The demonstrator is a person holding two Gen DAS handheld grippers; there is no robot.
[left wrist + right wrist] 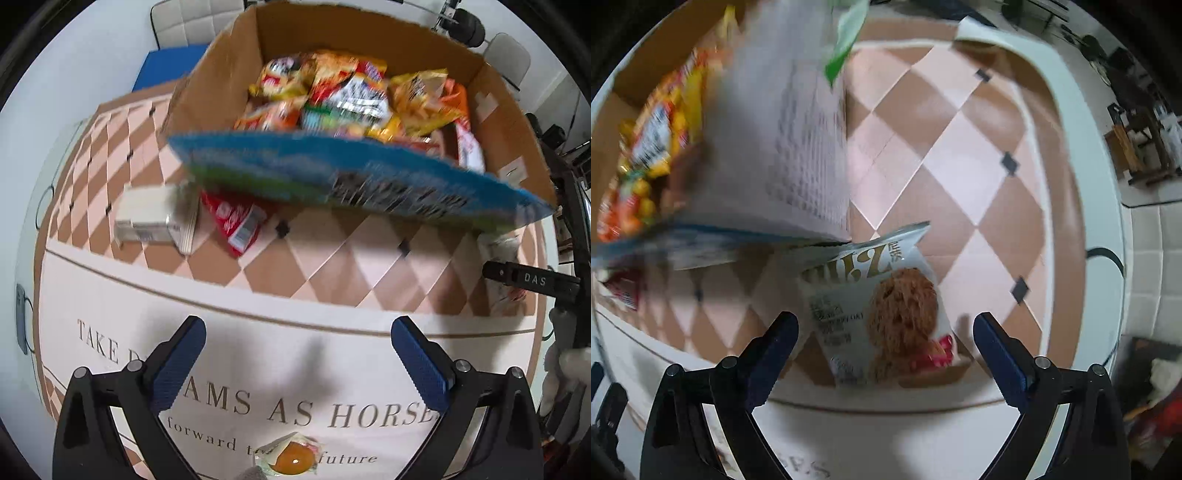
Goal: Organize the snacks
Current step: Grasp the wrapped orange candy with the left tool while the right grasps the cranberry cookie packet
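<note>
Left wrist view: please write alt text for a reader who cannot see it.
An open cardboard box packed with bright snack bags stands on a checkered tablecloth, its blue printed flap folded outward toward the camera. The open left gripper holds nothing; a small white carton and red packet lie left of the box.

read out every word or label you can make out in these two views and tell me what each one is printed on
"TAKE", "AMS AS HORSE", "forward", "future": tablecloth, partly hidden by the left claw.
"DAS": black tool at the right edge.
Gold logo on the cookie packet: upside down, unreadable.
Blue box flap and snack bags: blurred.
</note>
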